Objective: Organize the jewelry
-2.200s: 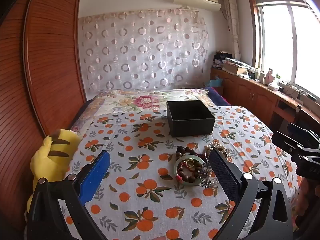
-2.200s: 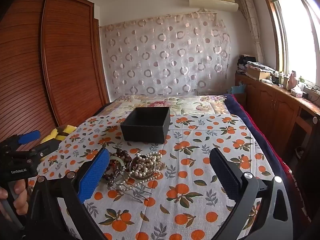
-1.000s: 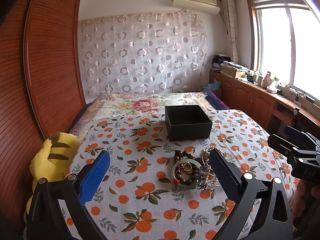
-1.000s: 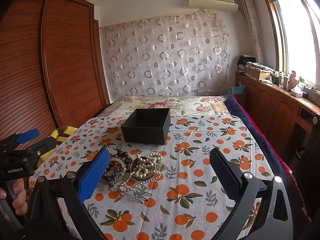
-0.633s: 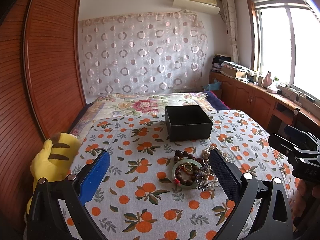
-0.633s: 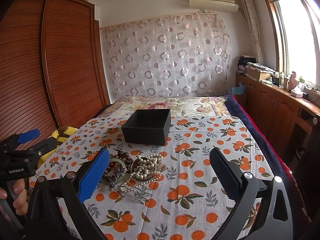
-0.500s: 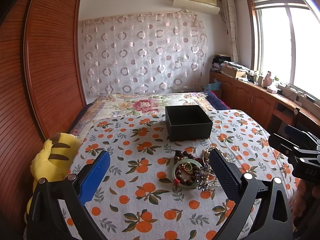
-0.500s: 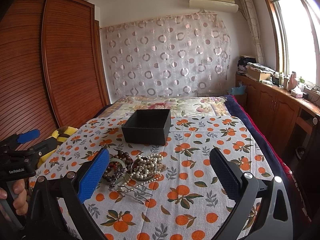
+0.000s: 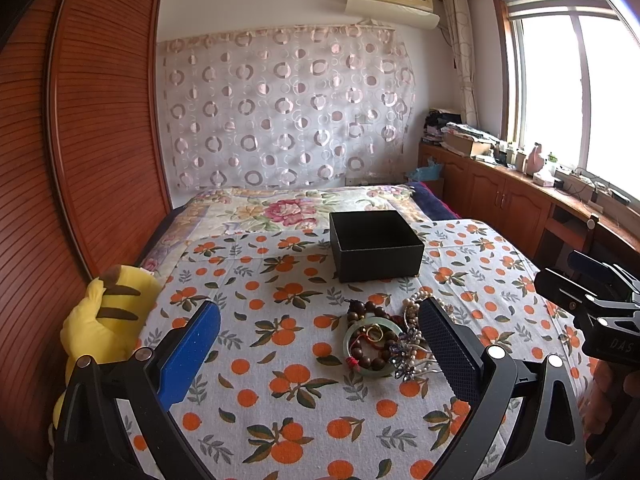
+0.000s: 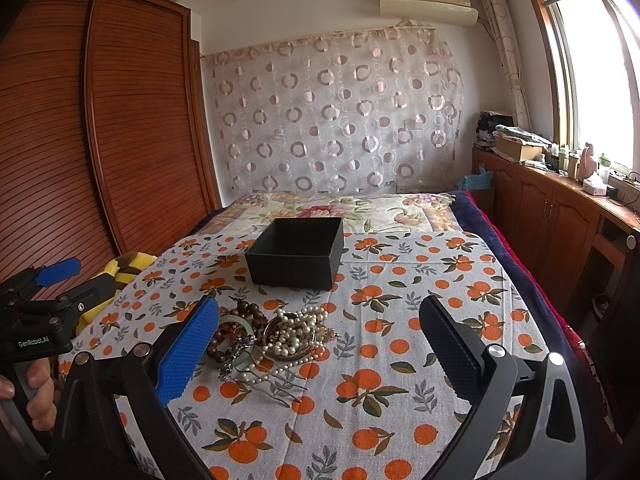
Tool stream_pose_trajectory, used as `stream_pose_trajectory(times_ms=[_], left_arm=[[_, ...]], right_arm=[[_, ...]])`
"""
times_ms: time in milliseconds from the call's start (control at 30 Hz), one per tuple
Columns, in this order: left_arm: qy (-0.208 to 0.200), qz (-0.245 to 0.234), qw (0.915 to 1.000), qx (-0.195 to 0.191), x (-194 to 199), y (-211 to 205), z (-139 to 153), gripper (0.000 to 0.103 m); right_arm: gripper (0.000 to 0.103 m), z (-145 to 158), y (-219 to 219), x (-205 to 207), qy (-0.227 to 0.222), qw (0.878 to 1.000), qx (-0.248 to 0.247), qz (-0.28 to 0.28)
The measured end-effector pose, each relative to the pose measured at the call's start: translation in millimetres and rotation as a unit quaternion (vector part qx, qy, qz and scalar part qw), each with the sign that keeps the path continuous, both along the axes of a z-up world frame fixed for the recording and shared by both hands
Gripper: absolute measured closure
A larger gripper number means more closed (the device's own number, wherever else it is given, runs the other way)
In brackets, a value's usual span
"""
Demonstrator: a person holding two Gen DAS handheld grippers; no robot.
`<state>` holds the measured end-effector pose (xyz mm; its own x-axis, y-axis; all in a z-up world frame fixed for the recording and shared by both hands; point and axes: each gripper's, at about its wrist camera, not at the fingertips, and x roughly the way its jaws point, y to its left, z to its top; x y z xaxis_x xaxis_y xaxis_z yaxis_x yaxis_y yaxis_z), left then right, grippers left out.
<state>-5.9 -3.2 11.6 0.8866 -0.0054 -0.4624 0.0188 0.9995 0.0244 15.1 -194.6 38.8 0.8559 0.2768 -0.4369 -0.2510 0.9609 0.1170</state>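
An open black box (image 9: 376, 244) (image 10: 298, 256) stands on the orange-print bedspread (image 9: 280, 364) (image 10: 400, 320). In front of it lies a heap of jewelry: a green bangle (image 9: 370, 348) with brown wooden beads (image 9: 368, 312), a pearl necklace (image 10: 298, 330), and a purple hairpin (image 10: 248, 354). My left gripper (image 9: 318, 346) is open above the spread, its right finger close beside the heap. My right gripper (image 10: 318, 346) is open too, the heap near its left finger. Nothing is held. Each gripper shows at the edge of the other's view.
A yellow striped plush toy (image 9: 104, 320) lies at the bed's left edge against the wooden wardrobe (image 9: 80, 140). A floral quilt (image 9: 288, 208) covers the far bed. Wooden cabinets (image 10: 560, 216) with clutter run under the window on the right. A hand (image 10: 36, 392) grips the left handle.
Both grippers rose and pulled back slightly earlier, so the box and heap sit a little farther off. Over the last half second nothing visibly moves.
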Motion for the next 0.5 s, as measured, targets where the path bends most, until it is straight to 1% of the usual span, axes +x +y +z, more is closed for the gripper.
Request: stream_pose_trajectory(times_ms=[500], left_arm=[[-0.001, 0.0, 1.0, -0.001, -0.1, -0.5, 1.1, 0.007]], right_arm=[[0.002, 0.0, -0.2, -0.2, 0.0, 1.0, 0.001, 0.0]])
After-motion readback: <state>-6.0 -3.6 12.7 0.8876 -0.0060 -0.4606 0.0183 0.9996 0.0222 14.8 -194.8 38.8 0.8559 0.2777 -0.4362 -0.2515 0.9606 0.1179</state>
